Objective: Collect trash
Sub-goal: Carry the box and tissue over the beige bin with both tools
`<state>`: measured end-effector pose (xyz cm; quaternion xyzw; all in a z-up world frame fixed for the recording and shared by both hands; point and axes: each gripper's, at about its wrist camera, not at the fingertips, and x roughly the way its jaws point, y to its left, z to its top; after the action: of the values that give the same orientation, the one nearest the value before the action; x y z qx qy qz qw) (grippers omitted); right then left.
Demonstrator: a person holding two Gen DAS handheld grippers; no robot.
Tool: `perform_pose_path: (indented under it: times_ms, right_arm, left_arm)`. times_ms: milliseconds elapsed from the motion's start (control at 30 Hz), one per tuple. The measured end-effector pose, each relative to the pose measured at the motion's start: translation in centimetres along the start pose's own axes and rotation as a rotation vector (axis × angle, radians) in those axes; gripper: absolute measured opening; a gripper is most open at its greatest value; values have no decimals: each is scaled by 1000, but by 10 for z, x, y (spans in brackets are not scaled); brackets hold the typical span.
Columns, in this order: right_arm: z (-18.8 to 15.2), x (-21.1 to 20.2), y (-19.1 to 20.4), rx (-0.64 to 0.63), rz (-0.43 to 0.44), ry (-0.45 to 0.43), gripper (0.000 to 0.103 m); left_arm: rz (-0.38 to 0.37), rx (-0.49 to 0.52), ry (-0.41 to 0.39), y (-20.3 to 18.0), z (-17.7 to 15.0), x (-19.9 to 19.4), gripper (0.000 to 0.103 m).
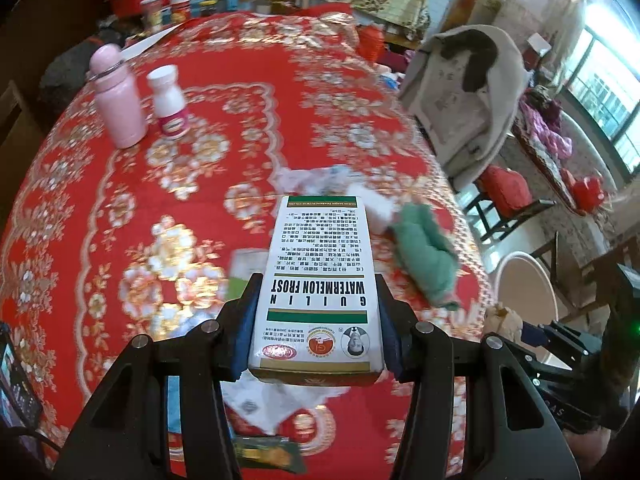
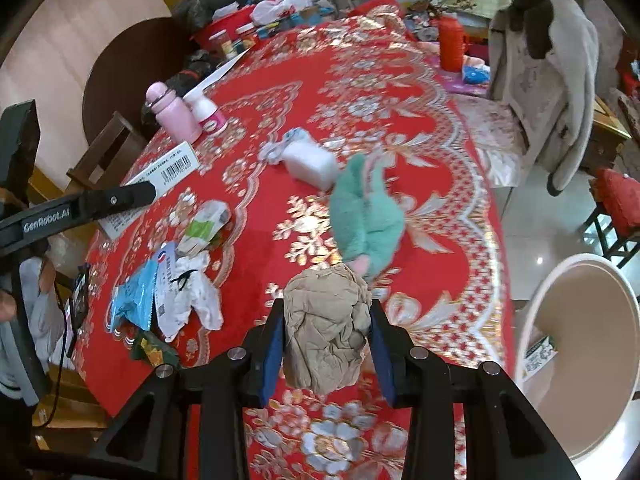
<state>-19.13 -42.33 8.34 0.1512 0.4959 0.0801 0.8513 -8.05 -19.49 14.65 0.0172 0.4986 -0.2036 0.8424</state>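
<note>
My left gripper (image 1: 318,292) is shut on a white and green medicine box (image 1: 320,280) printed "Guilin Watermelon Frost", held above the red tablecloth; the box also shows in the right wrist view (image 2: 160,176). My right gripper (image 2: 326,308) is shut on a crumpled beige paper wad (image 2: 326,328) above the table's near edge. A white trash bin (image 2: 580,352) stands on the floor to the right, with a small box inside; it also shows in the left wrist view (image 1: 528,284). Loose trash lies at the left: a crushed green carton (image 2: 204,228), blue wrapper (image 2: 136,296), white tissue (image 2: 196,300), dark packet (image 2: 154,350).
A green cloth (image 2: 366,216) and a white foam block (image 2: 310,162) lie mid-table. A pink flask (image 2: 172,114) and a white bottle (image 2: 208,114) stand at the far left. A red thermos (image 2: 452,42) stands at the back. A coat hangs on a chair (image 2: 548,80) to the right.
</note>
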Motion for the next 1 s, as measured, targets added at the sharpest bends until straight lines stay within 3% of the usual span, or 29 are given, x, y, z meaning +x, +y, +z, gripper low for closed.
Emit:
perform_pose_path:
  times_ms: [333,1000]
  right_arm:
    - [-11,-32,-51,79,-49,-36,38]
    - [-60,-90,-165,307,-190,-78,38]
  left_arm:
    - [-48,109,-4,-78,-2,8,50]
    - [-162,317,74,-218,-28,50,50]
